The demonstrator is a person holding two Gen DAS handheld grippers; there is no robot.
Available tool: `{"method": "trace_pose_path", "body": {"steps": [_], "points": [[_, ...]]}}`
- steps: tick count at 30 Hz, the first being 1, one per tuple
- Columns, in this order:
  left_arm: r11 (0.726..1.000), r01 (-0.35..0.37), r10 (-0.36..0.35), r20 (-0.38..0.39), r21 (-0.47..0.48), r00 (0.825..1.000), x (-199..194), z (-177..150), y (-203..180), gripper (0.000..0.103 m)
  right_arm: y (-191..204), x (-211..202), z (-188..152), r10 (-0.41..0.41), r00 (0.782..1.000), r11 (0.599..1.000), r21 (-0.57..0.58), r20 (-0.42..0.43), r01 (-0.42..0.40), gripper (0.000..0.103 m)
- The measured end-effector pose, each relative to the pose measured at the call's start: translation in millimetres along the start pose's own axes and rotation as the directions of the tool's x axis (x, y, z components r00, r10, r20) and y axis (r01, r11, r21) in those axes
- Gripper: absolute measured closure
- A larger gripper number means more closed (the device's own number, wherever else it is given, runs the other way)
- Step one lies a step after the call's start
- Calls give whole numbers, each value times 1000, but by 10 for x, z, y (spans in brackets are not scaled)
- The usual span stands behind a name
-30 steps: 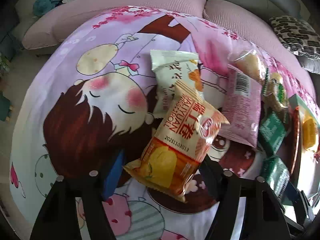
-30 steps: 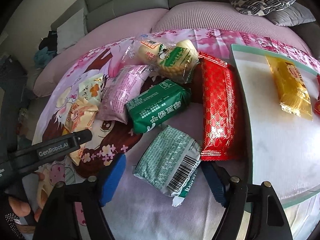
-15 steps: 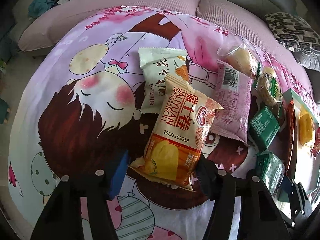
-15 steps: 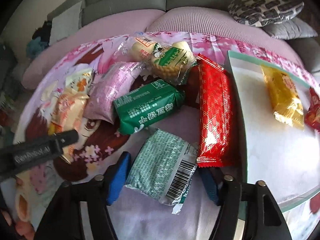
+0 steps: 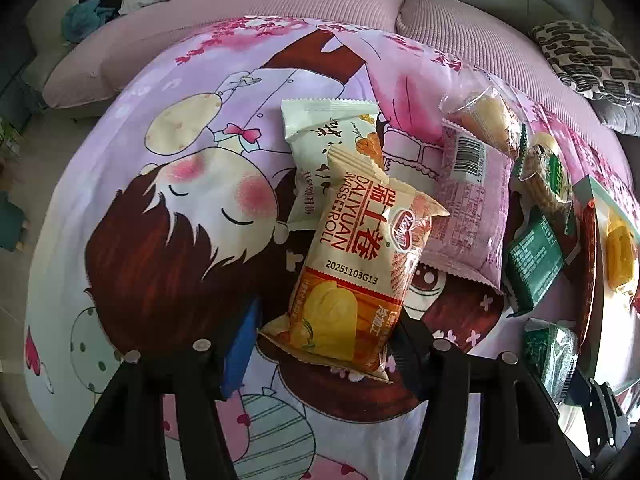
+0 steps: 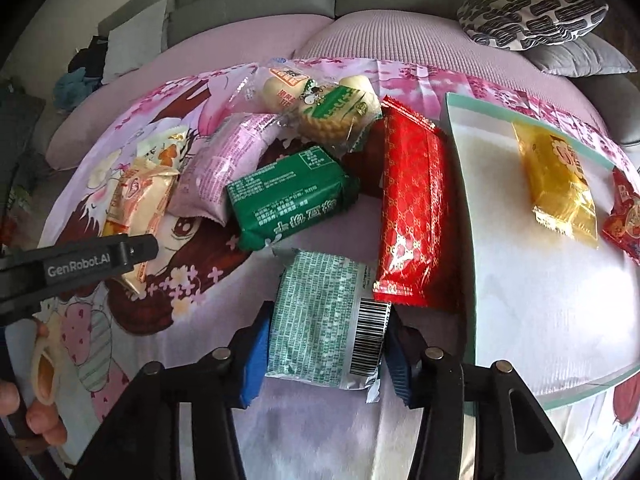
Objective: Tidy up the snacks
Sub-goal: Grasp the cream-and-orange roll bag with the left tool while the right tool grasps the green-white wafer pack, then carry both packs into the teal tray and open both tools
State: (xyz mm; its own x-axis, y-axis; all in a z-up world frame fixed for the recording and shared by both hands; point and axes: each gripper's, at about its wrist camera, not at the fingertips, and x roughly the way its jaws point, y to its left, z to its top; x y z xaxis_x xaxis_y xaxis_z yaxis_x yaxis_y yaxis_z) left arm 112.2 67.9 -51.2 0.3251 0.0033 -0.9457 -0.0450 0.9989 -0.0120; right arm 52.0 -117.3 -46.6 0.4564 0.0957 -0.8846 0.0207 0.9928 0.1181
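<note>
**Two packets bracketed by two pairs of tongs**

Eight snack packets are counted on the cartoon-print cloth (image 6: 168, 320) and two more on the glass tray (image 6: 540, 320). On the cloth lie one orange Swiss roll packet (image 5: 356, 276), one cream packet (image 5: 324, 148), one pink packet (image 5: 468, 216), two clear-wrapped biscuit packs (image 6: 320, 108), one dark green packet (image 6: 288, 196), one pale green barcode packet (image 6: 324, 320) and one long red packet (image 6: 416, 212). On the tray lie one yellow packet (image 6: 560, 184) and one red packet (image 6: 624, 216) at its right edge.

The Swiss roll packet is laid with its long axis running away from the left camera, tilted slightly right, its far end overlapping the cream packet. The barcode packet's long axis also runs away from the right camera, barcode end nearest.

Both hands are pitched steeply downward. The left tongs (image 5: 320, 344) have just been closing, and the near end of the Swiss roll packet is bracketed between them; pad contact cannot be told. The right tongs (image 6: 324, 356) have just been closing, and both blue pads are seen against the sides of the barcode packet.
</note>
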Motion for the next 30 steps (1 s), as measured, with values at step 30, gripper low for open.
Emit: {"method": "trace_pose_path", "body": {"steps": [30], "points": [[996, -14, 16, 19, -88, 1000, -234, -707, -539, 60, -243, -225, -411, 213, 976, 975, 72, -33, -210, 51]]}}
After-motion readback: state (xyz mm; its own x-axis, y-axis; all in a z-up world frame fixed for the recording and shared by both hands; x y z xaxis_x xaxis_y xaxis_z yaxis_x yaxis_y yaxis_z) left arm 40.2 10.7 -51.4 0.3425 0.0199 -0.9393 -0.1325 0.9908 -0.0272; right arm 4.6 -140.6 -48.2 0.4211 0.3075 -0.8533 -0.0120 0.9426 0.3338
